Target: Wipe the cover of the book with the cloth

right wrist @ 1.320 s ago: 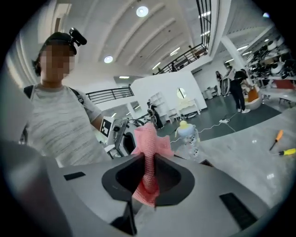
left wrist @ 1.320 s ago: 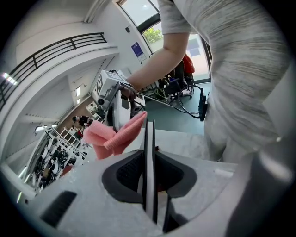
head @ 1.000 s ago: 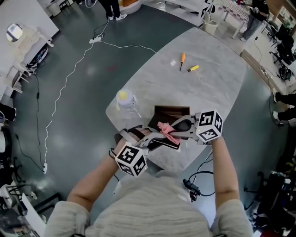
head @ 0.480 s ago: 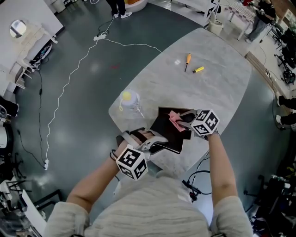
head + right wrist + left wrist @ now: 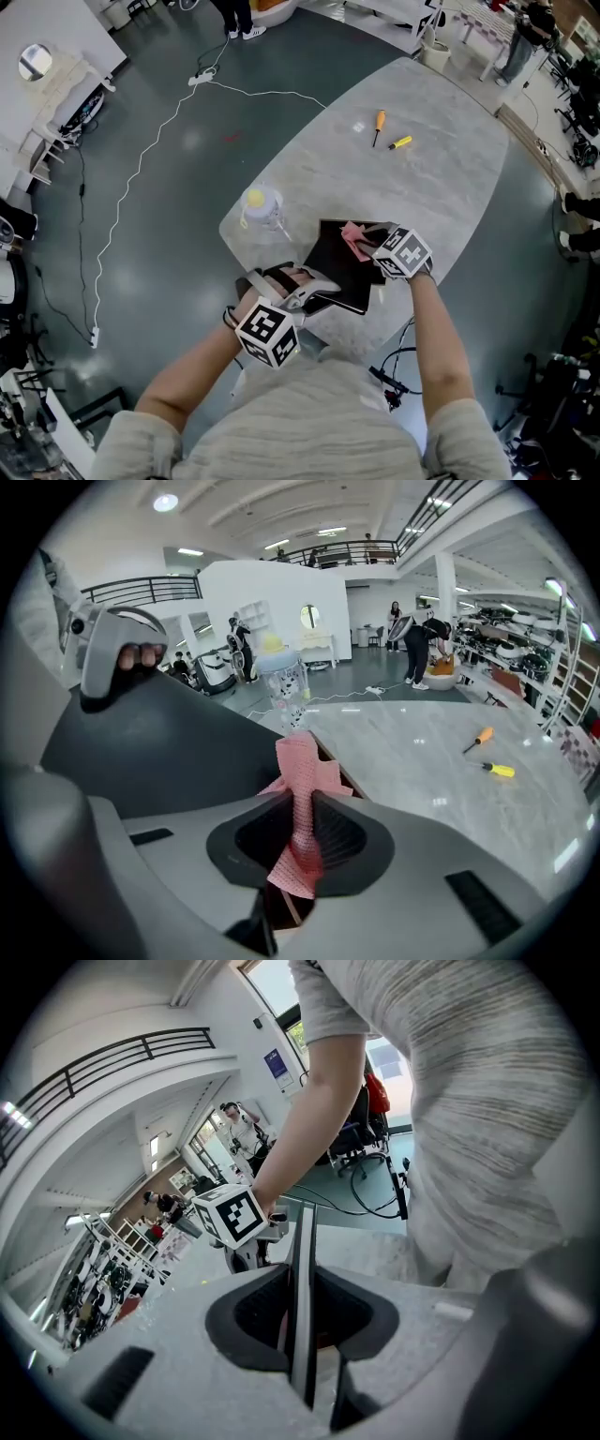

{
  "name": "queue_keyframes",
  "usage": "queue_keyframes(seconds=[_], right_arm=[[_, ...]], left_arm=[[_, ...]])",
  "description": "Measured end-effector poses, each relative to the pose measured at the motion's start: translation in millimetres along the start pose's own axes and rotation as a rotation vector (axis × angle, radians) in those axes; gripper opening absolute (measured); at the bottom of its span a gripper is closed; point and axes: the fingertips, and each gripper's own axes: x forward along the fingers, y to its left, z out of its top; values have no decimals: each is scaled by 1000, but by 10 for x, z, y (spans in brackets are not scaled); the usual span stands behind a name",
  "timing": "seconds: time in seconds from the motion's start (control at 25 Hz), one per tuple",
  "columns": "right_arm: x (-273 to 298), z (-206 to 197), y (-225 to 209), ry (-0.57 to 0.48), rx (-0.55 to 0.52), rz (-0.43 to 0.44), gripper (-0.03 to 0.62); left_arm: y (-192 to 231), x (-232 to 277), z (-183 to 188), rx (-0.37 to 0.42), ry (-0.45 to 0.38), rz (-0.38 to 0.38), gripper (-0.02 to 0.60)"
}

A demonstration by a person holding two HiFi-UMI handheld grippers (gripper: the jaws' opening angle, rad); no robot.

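Though the head view shows a yellow-capped bottle (image 5: 260,206) standing near the table's (image 5: 441,187) left edge, neither it nor the right gripper view reveals what the bottle holds. Right of it, the left gripper (image 5: 314,286) clamps the book's (image 5: 339,267) near edge, a grip plain only in its own view. Further right, the right gripper (image 5: 368,246) pinches the pink cloth (image 5: 353,239) over the dark cover's far corner.
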Motion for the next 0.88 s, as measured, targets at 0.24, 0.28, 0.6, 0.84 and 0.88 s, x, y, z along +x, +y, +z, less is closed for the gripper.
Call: queue_keyframes(seconds=[0.24,0.28,0.6,0.84,0.88], right_arm=[[-193,443,530,-123,-73,145,52],[-221,520,631,-140,-89,178,54],[-527,918,1274,-325,-154,518,54],[-401,903,1151,-324,-140,499,54],[-338,890,1097,-314,-139,470,54]], left_arm=[[16,5,19,-5,-4,4,78],[18,-4,10,-5,-5,3,78],[9,-1,15,7,-6,0,78],[2,4,29,9,-1,-13,78],[-4,8,22,10,0,-14,78]])
